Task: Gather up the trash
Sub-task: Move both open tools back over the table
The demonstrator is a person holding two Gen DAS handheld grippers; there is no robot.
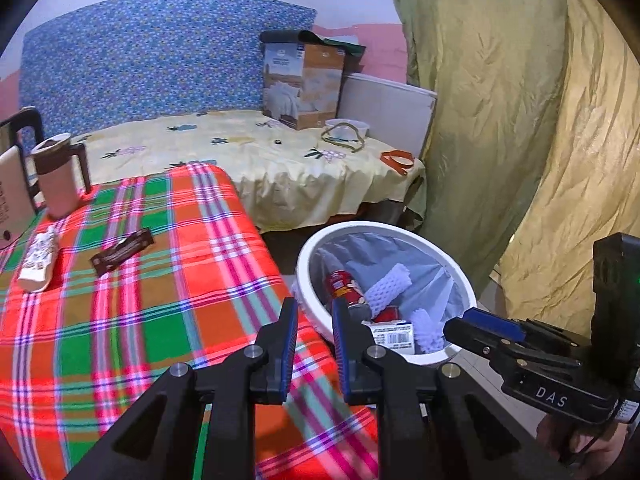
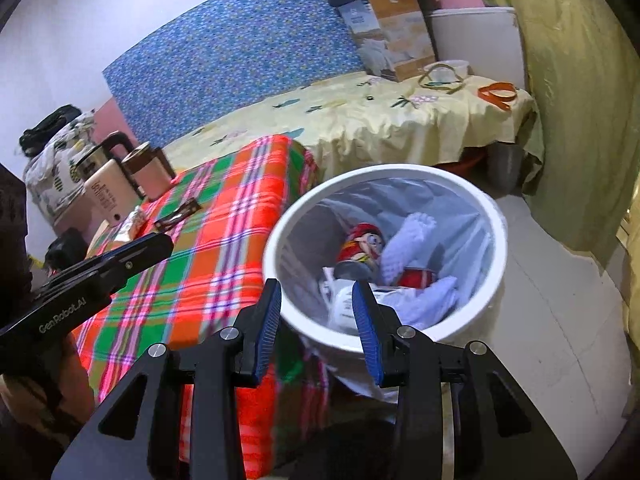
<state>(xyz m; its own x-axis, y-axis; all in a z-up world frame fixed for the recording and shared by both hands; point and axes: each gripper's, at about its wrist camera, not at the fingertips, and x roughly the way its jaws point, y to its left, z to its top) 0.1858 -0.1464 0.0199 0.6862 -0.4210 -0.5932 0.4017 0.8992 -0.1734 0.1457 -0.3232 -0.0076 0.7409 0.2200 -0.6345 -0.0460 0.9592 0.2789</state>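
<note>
A white bin [image 1: 360,226] [image 2: 400,170] with a pale liner stands on the floor beside the plaid-covered table [image 1: 180,280] [image 2: 224,240]. It holds a red can [image 2: 362,242], white foam nets [image 2: 412,236] and a labelled packet [image 1: 394,336]. A brown wrapper [image 1: 122,256] [image 2: 178,212] and a white packet [image 1: 38,258] [image 2: 134,222] lie on the table's far left. My left gripper [image 1: 314,332] [image 2: 168,242] hangs over the table's corner by the bin, open a little, with nothing between its fingers. My right gripper [image 2: 316,312] [image 1: 460,326] is open over the bin's near rim, empty.
A lidded mug [image 1: 60,176] [image 2: 146,172] and a kettle [image 2: 104,192] stand at the table's far left. Behind is a bed with a yellow sheet [image 1: 280,168], a cardboard box [image 1: 302,84], a bowl [image 1: 346,128] and an orange strap [image 1: 398,160]. A curtain [image 1: 520,120] hangs on the right.
</note>
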